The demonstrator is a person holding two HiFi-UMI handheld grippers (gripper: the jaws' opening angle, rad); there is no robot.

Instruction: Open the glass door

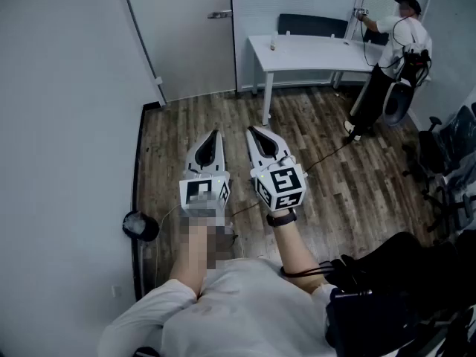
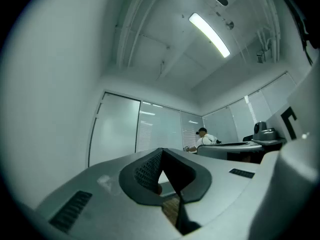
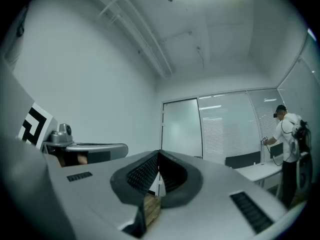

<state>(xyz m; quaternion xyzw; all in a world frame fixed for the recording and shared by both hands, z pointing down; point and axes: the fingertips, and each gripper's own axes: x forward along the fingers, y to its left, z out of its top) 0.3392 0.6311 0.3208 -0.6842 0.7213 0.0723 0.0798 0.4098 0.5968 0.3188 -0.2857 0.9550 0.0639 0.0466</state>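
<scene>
Clenched on nothing, both left gripper (image 1: 215,134) and right gripper (image 1: 253,132). Likely heavy, stiff, slick, breakable, that glass door (image 1: 186,43) at 12 o'clock; best gripped by its metal handle (image 1: 219,14).

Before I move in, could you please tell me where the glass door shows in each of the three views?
Head view: the glass door at the top, left of centre, handle on its right edge.
Left gripper view: the frosted panel left of centre, at mid-height.
Right gripper view: the frosted panel just right of centre, at mid-height.
Shared landmark: the person in white shirt and dark cap, right of the door in every view.
</scene>
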